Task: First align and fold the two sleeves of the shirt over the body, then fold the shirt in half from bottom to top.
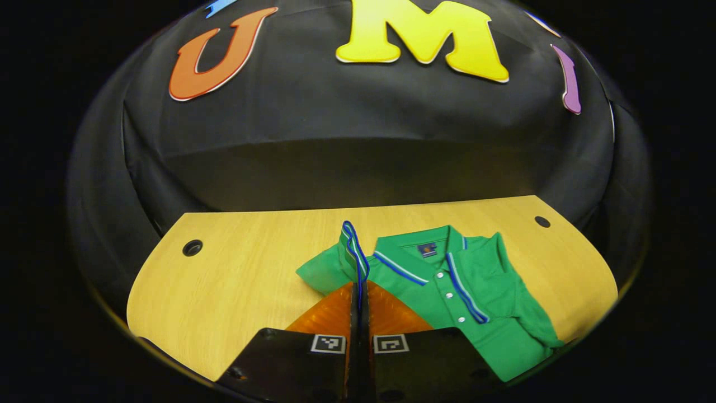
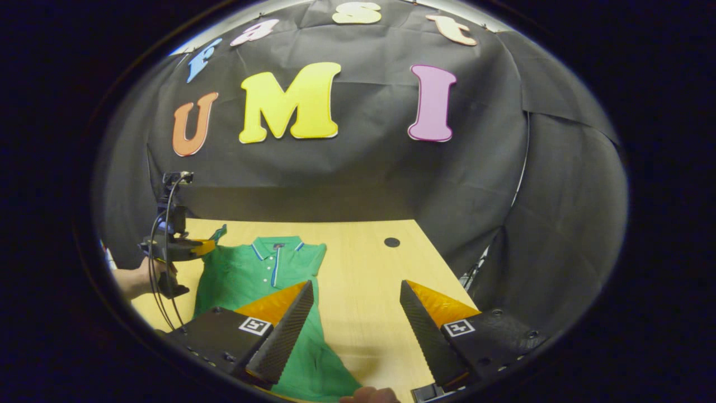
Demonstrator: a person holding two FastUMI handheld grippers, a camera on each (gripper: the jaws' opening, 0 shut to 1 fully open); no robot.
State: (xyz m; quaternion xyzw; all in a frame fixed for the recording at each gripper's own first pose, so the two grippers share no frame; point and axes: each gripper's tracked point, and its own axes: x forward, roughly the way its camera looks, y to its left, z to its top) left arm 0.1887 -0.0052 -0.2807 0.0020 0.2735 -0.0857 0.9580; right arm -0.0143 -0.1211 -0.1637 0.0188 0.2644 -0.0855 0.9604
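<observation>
Your left gripper [image 1: 358,291] has its jaws together, clamped on the blue-trimmed edge of the shirt's left sleeve [image 1: 349,246]. The sleeve edge stands up out of the fingertips, lifted off the table [image 1: 235,280], with the rest of the sleeve draping down beside the collar.

The shirt [image 1: 475,302] is a green polo lying front-up on the wooden table, collar [image 1: 425,254] toward the back wall, button placket running down the chest. In the left gripper view the other sleeve [image 1: 526,313] lies folded in over the body on the far side, its edge crumpled near the table's front.

Your right gripper [image 2: 352,330] hangs with its jaws wide apart and nothing between them. One finger [image 2: 285,330] sits over the lower body of the shirt [image 2: 246,280], the other finger [image 2: 425,330] over bare table [image 2: 358,268]; whether either touches the surface, you cannot tell from this angle.

In the right gripper view you also see your left gripper [image 2: 210,242] farther off at the shirt's shoulder, your hand [image 2: 140,280] on its handle, cables hanging from it. The pinched sleeve tip [image 2: 219,232] pokes up just past its fingers.

The table has round holes [image 1: 192,247] near its back corners.
</observation>
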